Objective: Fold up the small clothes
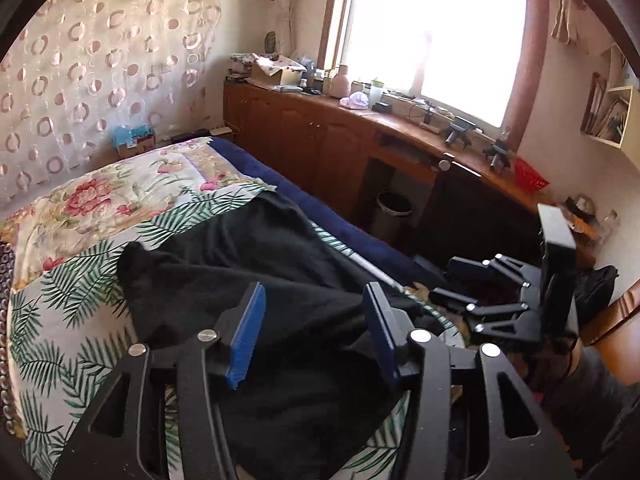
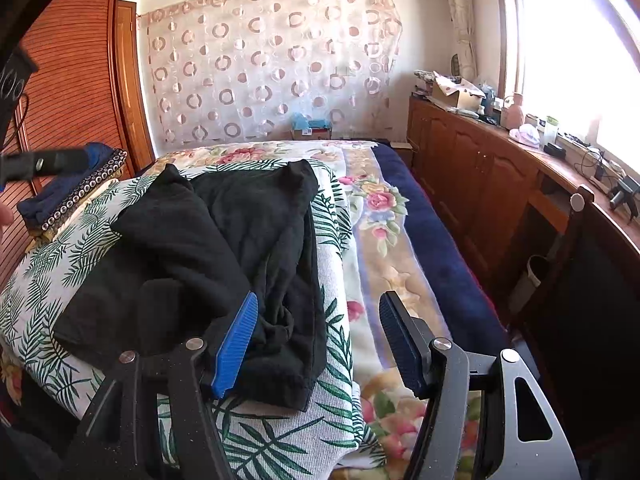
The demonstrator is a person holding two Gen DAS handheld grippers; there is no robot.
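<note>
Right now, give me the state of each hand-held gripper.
Left hand-held gripper: open, holding nothing.
Right hand-held gripper: open, holding nothing.

A home bedroom — a quilt-covered bed (image 2: 376, 216), curtained wall (image 2: 272, 64) and cluttered wooden cabinets (image 1: 304, 128).

Both cameras ride low over the bed (image 2: 404, 240), close above the black garment (image 2: 224, 248) lying on the palm-leaf cloth (image 2: 332, 292). The left wrist view looks from the garment's near end across it, toward the wooden cabinet run (image 1: 312, 140) under the window (image 1: 432, 32), with the circle-patterned curtain (image 1: 100, 72) off to its left. The right wrist view looks from the garment's near right corner down the bed's length, straight at that curtain (image 2: 272, 64). Both views share the garment (image 1: 248, 264), the leaf cloth (image 1: 80, 312), the curtain and the cabinets (image 2: 472, 168).
</note>
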